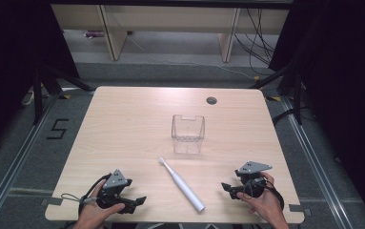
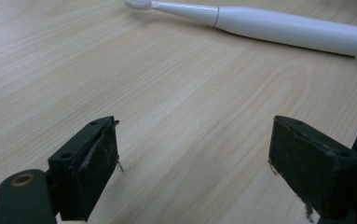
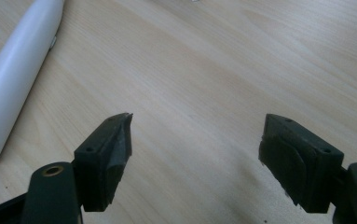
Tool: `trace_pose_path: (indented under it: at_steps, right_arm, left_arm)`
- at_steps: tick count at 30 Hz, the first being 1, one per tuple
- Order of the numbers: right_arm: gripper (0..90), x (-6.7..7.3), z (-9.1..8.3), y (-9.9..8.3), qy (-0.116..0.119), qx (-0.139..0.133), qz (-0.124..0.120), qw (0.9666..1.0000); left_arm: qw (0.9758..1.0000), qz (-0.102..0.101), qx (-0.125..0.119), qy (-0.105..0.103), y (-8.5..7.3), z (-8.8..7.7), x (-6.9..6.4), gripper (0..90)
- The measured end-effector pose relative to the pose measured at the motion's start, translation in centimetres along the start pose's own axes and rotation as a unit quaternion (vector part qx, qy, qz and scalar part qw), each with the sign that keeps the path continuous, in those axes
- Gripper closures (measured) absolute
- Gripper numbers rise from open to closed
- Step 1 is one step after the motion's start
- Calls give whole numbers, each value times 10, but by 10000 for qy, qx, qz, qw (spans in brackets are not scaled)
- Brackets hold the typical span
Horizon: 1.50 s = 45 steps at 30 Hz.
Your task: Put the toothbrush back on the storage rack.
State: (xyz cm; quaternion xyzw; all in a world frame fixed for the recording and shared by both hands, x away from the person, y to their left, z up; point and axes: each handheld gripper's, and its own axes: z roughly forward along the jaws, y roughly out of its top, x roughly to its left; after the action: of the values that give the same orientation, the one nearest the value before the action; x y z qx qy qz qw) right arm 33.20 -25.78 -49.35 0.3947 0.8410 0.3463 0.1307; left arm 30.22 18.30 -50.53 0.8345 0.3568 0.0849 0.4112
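One electric toothbrush (image 1: 181,183) lies flat on the table (image 1: 123,129), between my grippers, bristle end toward the clear cup (image 1: 187,134) beyond. Left gripper (image 1: 137,200) spread wide, empty; right gripper (image 1: 228,187) likewise. My worry: round, smooth handle could roll or squirt out under an off-centre pinch.

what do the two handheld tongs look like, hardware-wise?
Both tongs, left and right, are black two-jaw units, each topped by a grey three-cornered plate. Flat, blocky black jaws with worn pads; brass-coloured rivets at the pivots. A dark cable loops from each. No sleeves visible.
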Motion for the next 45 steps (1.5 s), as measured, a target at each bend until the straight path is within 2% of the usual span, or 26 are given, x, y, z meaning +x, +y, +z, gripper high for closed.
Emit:
trace_pose_path:
  at_steps: [1,4,5,7,9,10,11,12,15,17,18,20,21,22,24,26,29,34,35,36,37,40,42,43,44,45]
  right_arm:
    - [253,1,-1,0,19,45,81,10000]
    - [253,-1,0,0,-38,-12,-79,10000]
    - [253,2,0,0,-9,97,72,9999]
    - [253,3,0,1,-6,115,15,9999]
    - [252,5,-1,2,37,201,116,9997]
    - [246,2,1,2,32,129,-54,9999]
    - [224,3,1,3,40,155,-44,9999]
    - [199,5,1,3,45,177,136,9997]
    - [184,3,1,5,54,178,-55,9998]
    - [181,8,1,8,94,140,181,9997]
    - [189,5,0,10,78,119,-56,9999]
    - [204,7,0,13,121,53,-34,9999]
    - [211,9,-2,16,153,165,42,9997]
    - [223,8,-1,18,147,104,-128,9998]
    - [240,11,-1,21,206,165,-53,9996]
    - [245,13,2,24,169,44,-143,9997]
    - [261,18,1,30,232,148,-70,9996]
    - [294,26,3,41,366,201,-390,9984]
    - [296,30,4,43,341,173,-347,9987]
    - [299,32,4,47,373,276,-411,9981]
    - [305,32,5,49,442,226,-568,9971]
    - [329,42,8,59,589,298,-693,9954]
    - [330,48,11,63,604,336,-720,9950]
    - [334,51,10,66,627,434,-611,9952]
    - [335,54,15,67,632,346,-682,9951]
    - [335,55,14,69,671,466,-665,9944]
  left_arm:
    - [10000,-15,-7,12,0,0,0,149]
    - [10000,-7,-4,9,0,0,0,149]
    - [10000,-3,-13,8,0,0,0,149]
    - [10000,-4,3,3,0,0,0,149]
    - [10000,-50,-32,11,0,1,-1,149]
    - [10000,-49,-30,10,0,1,-1,149]
    - [10000,-53,-30,10,0,1,-1,149]
    - [10000,-52,-30,8,0,1,-1,149]
    - [10000,-65,-34,10,0,1,-1,149]
    - [10000,-18,32,61,0,1,0,149]
    - [10000,-13,37,63,0,1,1,149]
    - [10000,-75,-15,26,0,1,0,149]
    - [10000,-26,29,25,0,1,0,149]
    - [10000,-37,22,30,0,1,0,149]
    - [10000,-92,-25,22,0,1,0,149]
    - [10000,-78,-20,23,0,1,-1,149]
    - [10000,-28,14,48,0,1,0,149]
    - [10000,-72,-41,22,0,1,0,149]
    - [10000,-75,-36,19,0,1,-1,149]
    - [10000,-73,-39,20,0,1,-1,149]
    - [10000,-81,-31,28,0,1,-1,149]
    - [9999,-145,-80,38,-1,2,-1,149]
    - [10000,-61,-21,74,0,0,0,149]
    - [9998,-139,-96,39,0,1,-1,149]
    - [10000,-73,-28,45,0,0,0,149]
    - [10000,-76,-25,46,0,0,0,149]
